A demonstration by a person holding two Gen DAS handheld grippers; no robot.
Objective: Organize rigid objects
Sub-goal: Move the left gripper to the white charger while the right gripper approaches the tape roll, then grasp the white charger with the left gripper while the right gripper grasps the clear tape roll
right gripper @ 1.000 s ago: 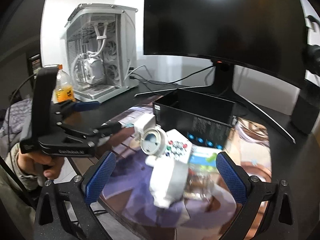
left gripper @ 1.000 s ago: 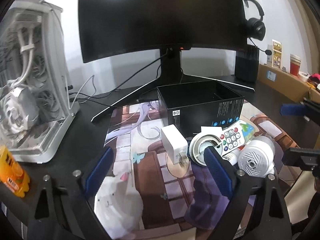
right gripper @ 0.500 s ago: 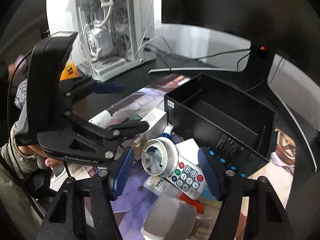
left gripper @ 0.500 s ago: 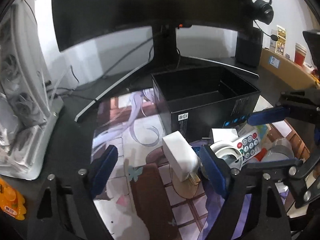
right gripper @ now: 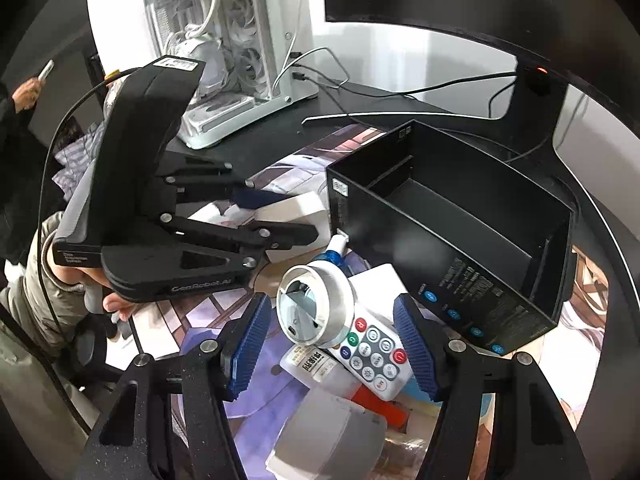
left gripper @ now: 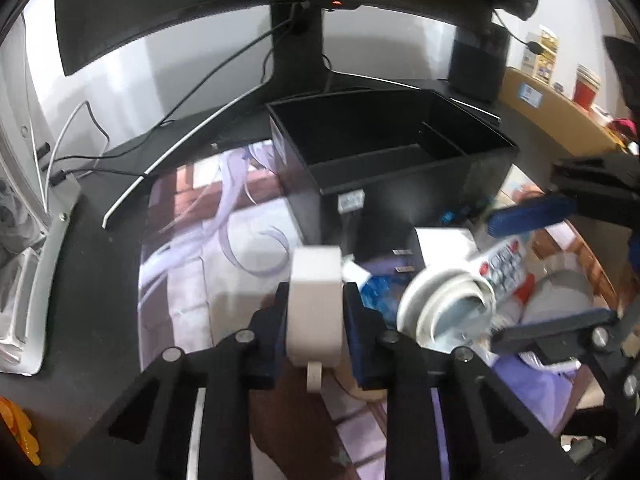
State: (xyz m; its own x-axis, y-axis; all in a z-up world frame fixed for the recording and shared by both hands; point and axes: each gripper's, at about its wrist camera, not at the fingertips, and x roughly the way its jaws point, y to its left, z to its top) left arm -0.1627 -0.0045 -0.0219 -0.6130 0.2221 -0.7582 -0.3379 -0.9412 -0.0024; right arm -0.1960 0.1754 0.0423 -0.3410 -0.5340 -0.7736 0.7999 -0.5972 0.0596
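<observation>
1. your left gripper (left gripper: 316, 316) has just been closing and now clamps the white charger block (left gripper: 316, 300) beside the black box (left gripper: 400, 184).
2. your right gripper (right gripper: 332, 344), jaws apart, straddles the round white device (right gripper: 316, 304) and remote (right gripper: 376, 356), gripping nothing.
3. the box is empty; everything remains unsorted.

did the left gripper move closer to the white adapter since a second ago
Yes. The left gripper came forward toward the black box, and its jaws have just been closing, pads now pressing the white adapter.
</observation>
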